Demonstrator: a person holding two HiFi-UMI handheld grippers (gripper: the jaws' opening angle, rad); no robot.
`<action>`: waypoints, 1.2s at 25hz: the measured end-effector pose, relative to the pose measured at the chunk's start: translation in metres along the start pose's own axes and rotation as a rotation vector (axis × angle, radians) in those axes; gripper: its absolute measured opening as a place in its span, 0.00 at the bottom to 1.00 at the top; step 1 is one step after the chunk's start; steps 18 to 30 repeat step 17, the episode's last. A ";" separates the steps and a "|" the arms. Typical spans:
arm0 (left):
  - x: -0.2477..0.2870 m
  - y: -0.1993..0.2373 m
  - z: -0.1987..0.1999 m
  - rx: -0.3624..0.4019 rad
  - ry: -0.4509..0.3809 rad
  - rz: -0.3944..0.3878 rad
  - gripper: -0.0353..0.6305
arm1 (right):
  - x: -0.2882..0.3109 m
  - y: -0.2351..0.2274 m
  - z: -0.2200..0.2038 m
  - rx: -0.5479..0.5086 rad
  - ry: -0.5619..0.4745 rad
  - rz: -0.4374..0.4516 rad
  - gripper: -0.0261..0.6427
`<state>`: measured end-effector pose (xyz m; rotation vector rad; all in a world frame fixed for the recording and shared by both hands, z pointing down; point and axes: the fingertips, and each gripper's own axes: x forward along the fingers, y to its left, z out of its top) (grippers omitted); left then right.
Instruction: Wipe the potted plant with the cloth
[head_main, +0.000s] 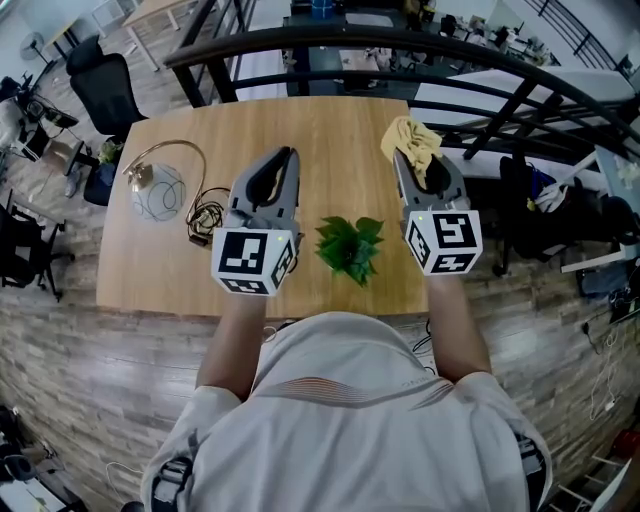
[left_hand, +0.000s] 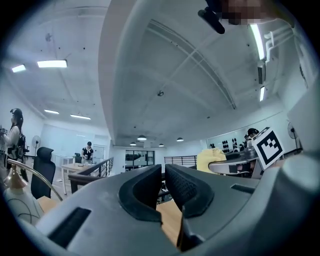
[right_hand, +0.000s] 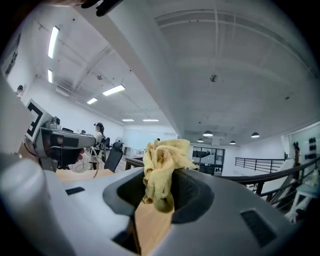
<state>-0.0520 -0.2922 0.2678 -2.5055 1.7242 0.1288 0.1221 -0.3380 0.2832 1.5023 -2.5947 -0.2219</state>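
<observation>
The plant (head_main: 349, 247) is one small tuft of bright green leaves (they hide its pot) near the front edge of the table (head_main: 300, 130), seen between the two grippers. One crumpled yellow cloth (right_hand: 162, 165) is pinched in the right gripper (head_main: 418, 168). The left gripper (head_main: 283, 160) is nearly closed on nothing. One lamp (head_main: 157, 190) sits far left.
</observation>
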 end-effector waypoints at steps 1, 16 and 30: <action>0.000 0.001 0.000 -0.003 0.001 0.002 0.10 | 0.000 0.001 0.001 -0.002 -0.004 0.000 0.31; -0.009 -0.005 -0.003 -0.028 0.025 -0.006 0.10 | -0.014 0.017 0.007 -0.032 -0.005 0.028 0.31; -0.010 -0.006 -0.003 -0.029 0.024 -0.007 0.10 | -0.015 0.017 0.008 -0.031 -0.005 0.027 0.31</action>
